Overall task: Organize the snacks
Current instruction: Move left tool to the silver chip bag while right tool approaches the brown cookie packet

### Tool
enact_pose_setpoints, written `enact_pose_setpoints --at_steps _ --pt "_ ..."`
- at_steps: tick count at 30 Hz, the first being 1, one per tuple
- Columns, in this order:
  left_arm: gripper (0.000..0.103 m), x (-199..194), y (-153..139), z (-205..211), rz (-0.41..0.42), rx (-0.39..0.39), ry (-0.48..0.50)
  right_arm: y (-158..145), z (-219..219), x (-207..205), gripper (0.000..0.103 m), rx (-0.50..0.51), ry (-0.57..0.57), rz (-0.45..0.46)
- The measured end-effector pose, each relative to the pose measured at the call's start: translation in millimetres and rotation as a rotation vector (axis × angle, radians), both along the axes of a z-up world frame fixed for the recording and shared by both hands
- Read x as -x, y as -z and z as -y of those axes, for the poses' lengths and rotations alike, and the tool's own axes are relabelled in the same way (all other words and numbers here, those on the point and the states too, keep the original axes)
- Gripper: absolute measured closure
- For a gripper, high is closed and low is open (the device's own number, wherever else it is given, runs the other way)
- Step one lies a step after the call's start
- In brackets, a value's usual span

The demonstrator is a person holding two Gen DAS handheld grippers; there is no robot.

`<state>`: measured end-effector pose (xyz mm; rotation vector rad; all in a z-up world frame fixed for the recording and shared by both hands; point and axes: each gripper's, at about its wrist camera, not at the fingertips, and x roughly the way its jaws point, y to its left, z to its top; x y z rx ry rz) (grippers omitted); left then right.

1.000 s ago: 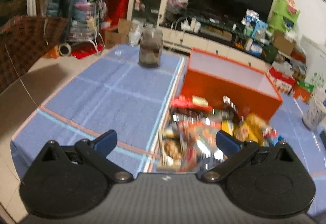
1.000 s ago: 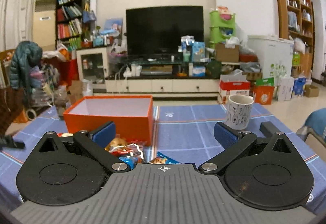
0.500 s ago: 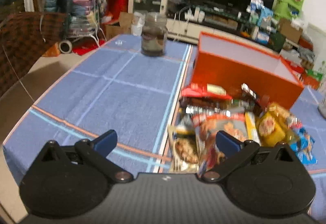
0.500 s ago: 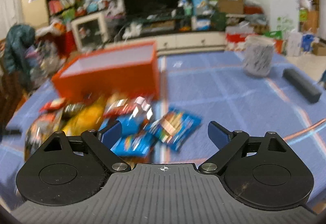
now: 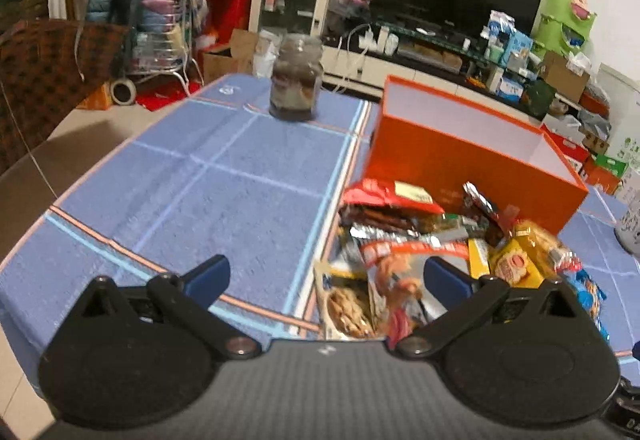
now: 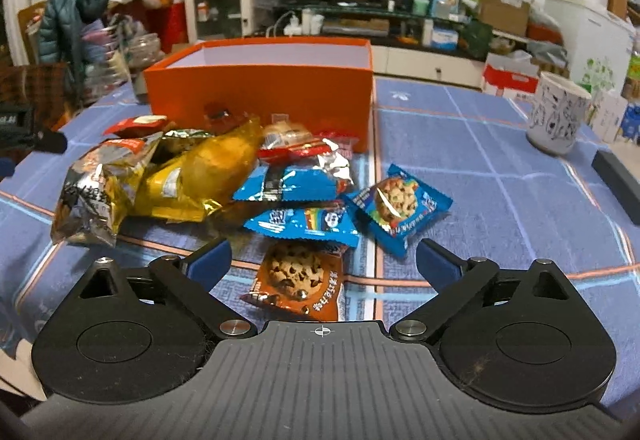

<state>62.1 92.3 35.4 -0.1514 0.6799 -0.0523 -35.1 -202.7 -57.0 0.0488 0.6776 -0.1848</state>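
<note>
Nearest the right gripper (image 6: pixel 323 263), an orange glossy cookie packet (image 6: pixel 298 280) is lying flat between its blue-padded fingers (image 6: pixel 209 263), untouched; the jaws are opening wide and tilting down toward the table. Just beyond, crinkly blue cookie wrappers (image 6: pixel 396 206) and a puffy yellow bag (image 6: pixel 200 176) are spreading into a loose snack pile (image 6: pixel 224 176) on the blue woven tablecloth (image 6: pixel 500 200). The left gripper (image 5: pixel 326 276) is hovering over the pile's other edge, jaws wide with nothing gripped, a shiny cookie pouch (image 5: pixel 348 306) showing between its fingers. Behind the pile, touching it, a rectangular orange box (image 6: pixel 260 90) with a pale inside is standing open. Farther off, a glass jar (image 5: pixel 296 80) and a patterned ceramic mug (image 6: pixel 556 116) are standing.
</note>
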Motion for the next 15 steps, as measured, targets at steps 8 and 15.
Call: enact_pose_setpoints --at_steps 8,15 --pt "0.001 6.4 8.5 16.0 -0.005 -0.001 0.046 18.2 -17.2 -6.9 0.013 0.025 0.020 -0.006" --pt "0.001 -0.7 13.4 15.0 -0.035 0.016 0.060 38.6 -20.7 -28.4 0.030 0.020 0.035 -0.063"
